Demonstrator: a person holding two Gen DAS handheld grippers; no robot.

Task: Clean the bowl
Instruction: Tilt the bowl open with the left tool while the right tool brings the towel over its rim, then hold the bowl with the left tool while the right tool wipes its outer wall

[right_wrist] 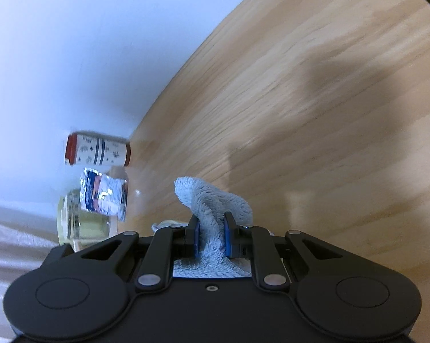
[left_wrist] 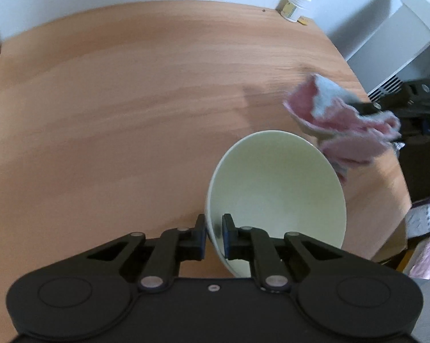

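Note:
A pale green-white bowl (left_wrist: 275, 197) is tilted above the wooden table (left_wrist: 129, 100). My left gripper (left_wrist: 214, 228) is shut on its near rim, one finger inside and one outside. My right gripper (right_wrist: 210, 230) is shut on a fluffy cloth (right_wrist: 215, 200), light blue on one side and pink on the other. In the left wrist view the cloth (left_wrist: 343, 120) hangs from the right gripper (left_wrist: 366, 108) just past the bowl's far right rim, apart from the bowl's inside.
A white jar (left_wrist: 296, 5) stands at the table's far edge by the wall. A red-lidded patterned tin (right_wrist: 97, 150), a foil packet (right_wrist: 105, 195) and a glass jar (right_wrist: 83, 220) stand near the wall. A white cabinet (left_wrist: 400, 43) is right of the table.

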